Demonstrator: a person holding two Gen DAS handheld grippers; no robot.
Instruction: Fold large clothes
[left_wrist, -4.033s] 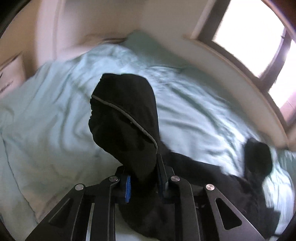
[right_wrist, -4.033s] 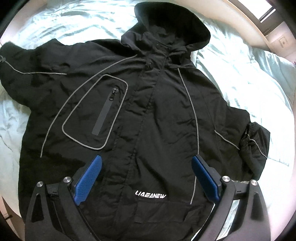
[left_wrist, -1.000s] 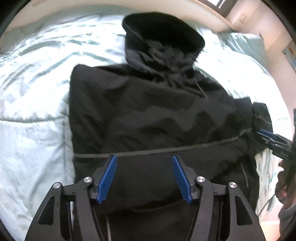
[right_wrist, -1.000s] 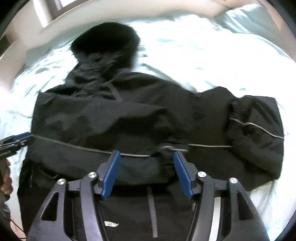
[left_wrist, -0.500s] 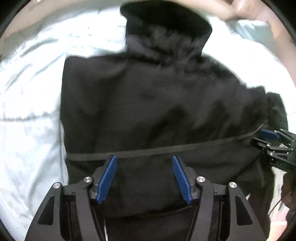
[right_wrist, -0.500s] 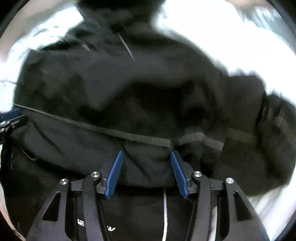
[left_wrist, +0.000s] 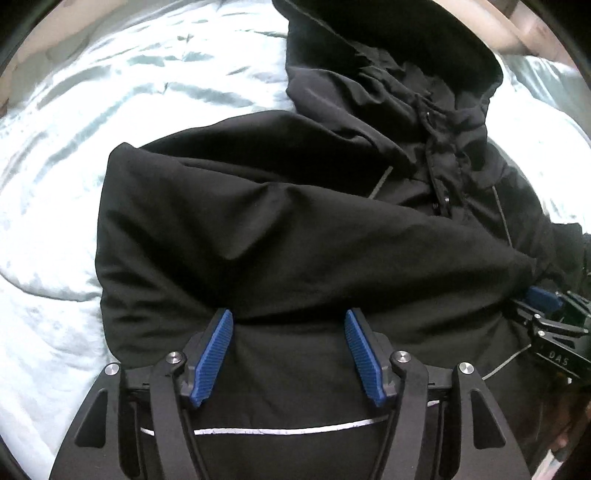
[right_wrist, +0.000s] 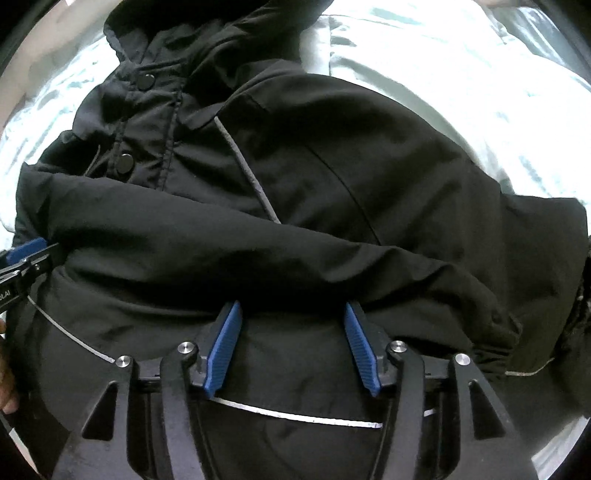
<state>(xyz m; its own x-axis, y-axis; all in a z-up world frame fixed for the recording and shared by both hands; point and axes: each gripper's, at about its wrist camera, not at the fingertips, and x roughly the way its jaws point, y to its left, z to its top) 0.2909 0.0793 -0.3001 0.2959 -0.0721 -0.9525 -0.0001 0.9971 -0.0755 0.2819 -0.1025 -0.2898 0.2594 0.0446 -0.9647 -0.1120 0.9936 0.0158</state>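
A black hooded jacket (left_wrist: 280, 229) lies across the pale blue bedspread (left_wrist: 66, 155), its hood (left_wrist: 388, 55) toward the head of the bed and a sleeve (left_wrist: 332, 236) folded over the chest. I have both tools low over the garment: the left gripper (left_wrist: 288, 350) with its blue fingers (left_wrist: 214, 354) spread wide and holding nothing, tips at the lower edge of the folded sleeve, and the right gripper (right_wrist: 293, 343) likewise parted and empty, its fingers (right_wrist: 223, 347) at the same fold from the other side. Four seconds ago the left tool was carrying a sleeve clamped between its fingers while the jacket lay flat with its sleeves spread out; a second ago both tools had let go and hung higher above the folded body. Since then they have dropped close, so the jacket fills both views and each tool shows at the other's frame edge. In my judgement the sleeve folds are laid and the next step is to take the hem, marked by its reflective stripe (left_wrist: 280, 430), and bring it up toward the hood. The slick, puffy cloth may slide or spring open once it is lifted.
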